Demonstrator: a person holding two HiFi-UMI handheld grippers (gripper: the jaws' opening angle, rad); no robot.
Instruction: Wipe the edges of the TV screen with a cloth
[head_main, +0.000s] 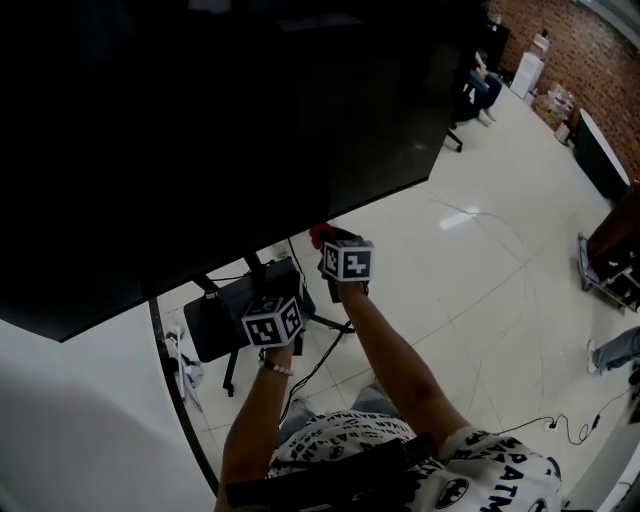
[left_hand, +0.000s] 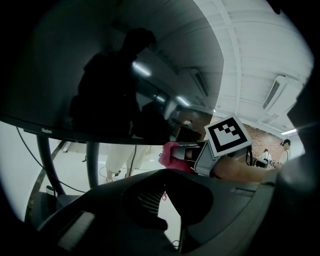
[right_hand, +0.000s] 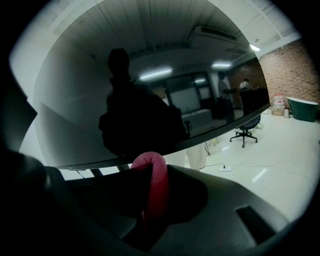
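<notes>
A pale, glossy tiled floor (head_main: 470, 300) carries everything. At the near left stands the black stand (head_main: 229, 368) that bears the TV (head_main: 200, 120), its thin legs and a curved base bar on the tiles. A black cord (head_main: 318, 362) trails beside them. At the near right a thin cable (head_main: 565, 428) lies looped. A shoe (head_main: 597, 355) rests at the right edge, with a low cart (head_main: 608, 272) beyond it. Far off stand a chair (right_hand: 245, 131) and boxes (head_main: 557, 105) by the brick wall (head_main: 590, 60). A white power strip (right_hand: 224, 169) lies near the chair.
</notes>
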